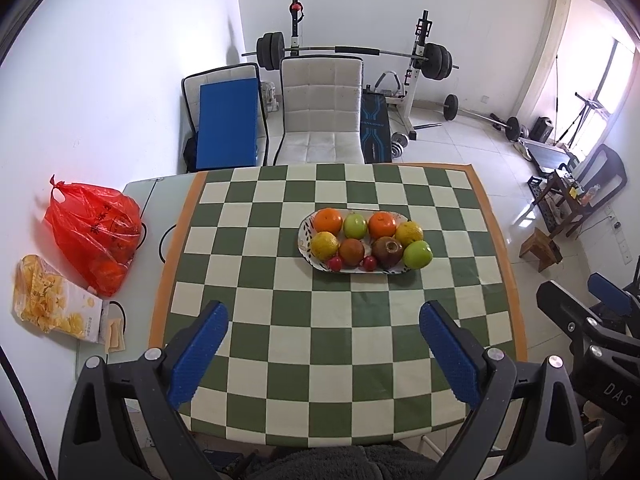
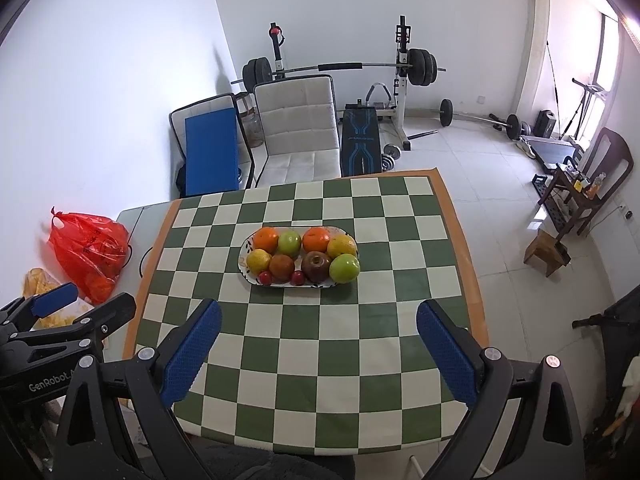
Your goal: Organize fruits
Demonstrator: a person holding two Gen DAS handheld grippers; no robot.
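The fruits (image 1: 366, 240) all sit piled on the oval plate (image 1: 305, 236) mid-table (image 1: 320, 360), so the sorting looks done; both the left gripper (image 1: 324, 354) and right gripper (image 2: 319, 350) hang back, fingers spread wide and empty

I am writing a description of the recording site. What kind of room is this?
Probably a room in a home, used for dining and exercise: a table with a checkered cloth, a fruit plate, and a barbell rack behind a white chair.
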